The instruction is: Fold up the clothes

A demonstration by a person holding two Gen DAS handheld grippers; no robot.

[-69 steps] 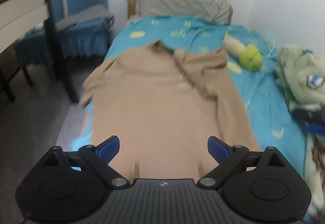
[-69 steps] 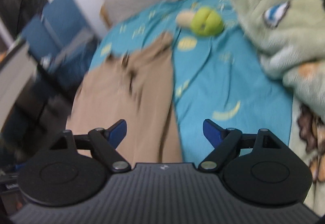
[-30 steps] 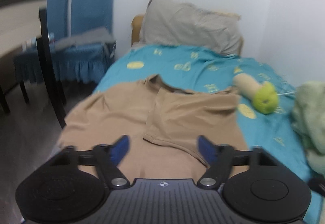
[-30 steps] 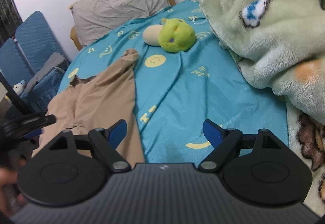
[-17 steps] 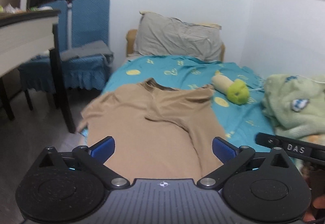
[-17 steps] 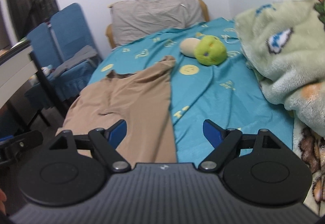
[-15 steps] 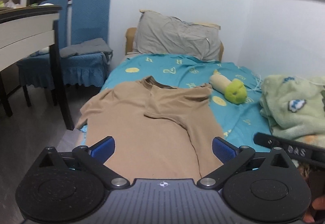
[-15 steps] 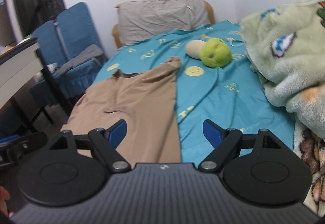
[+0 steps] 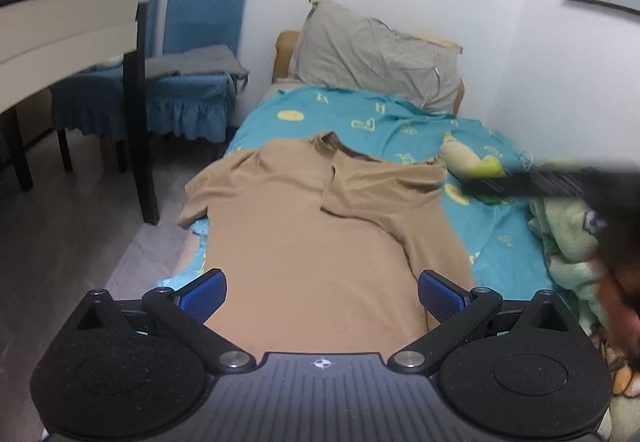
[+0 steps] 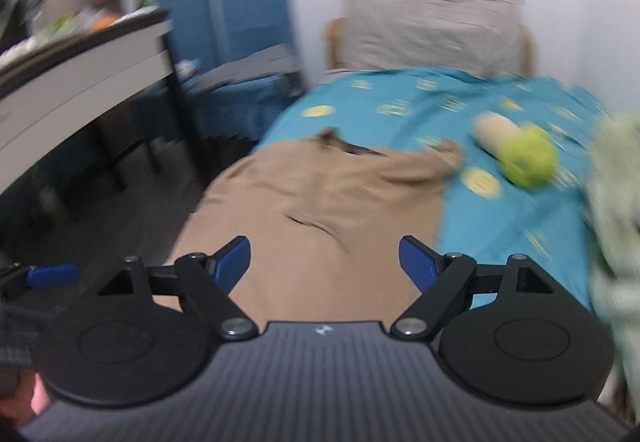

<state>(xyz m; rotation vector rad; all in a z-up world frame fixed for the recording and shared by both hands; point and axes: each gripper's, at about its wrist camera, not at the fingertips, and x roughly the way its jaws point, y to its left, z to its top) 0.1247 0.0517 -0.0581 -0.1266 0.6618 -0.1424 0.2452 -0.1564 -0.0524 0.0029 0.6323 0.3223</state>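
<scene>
The left gripper (image 9: 322, 294) is standing wide open with nothing between its blue pads (image 9: 202, 292), hovering above the near end of the shirt (image 9: 316, 242) and tilting downward. The right gripper (image 10: 324, 262) is likewise gaping open and empty, hanging over the same near end; its view is blurring. In the left wrist view the right gripper is showing as a dark blurred bar (image 9: 540, 181) crossing above the far right of the bed.

The tan shirt is lying spread along the left half of the bed (image 9: 504, 238), one sleeve folded in over the chest, the other sleeve (image 9: 196, 197) draping over the bed's left edge. Open sheet is lying to the shirt's right.

A green and cream plush toy (image 10: 520, 149) is resting beyond the shirt's far right corner, near it. A pale green blanket (image 9: 572, 242) is bunching along the bed's right side. A grey pillow (image 9: 376, 57) is leaning at the head. To the left, blue chairs (image 9: 192, 53) and a table (image 9: 68, 29) are standing on the grey floor (image 9: 72, 234).
</scene>
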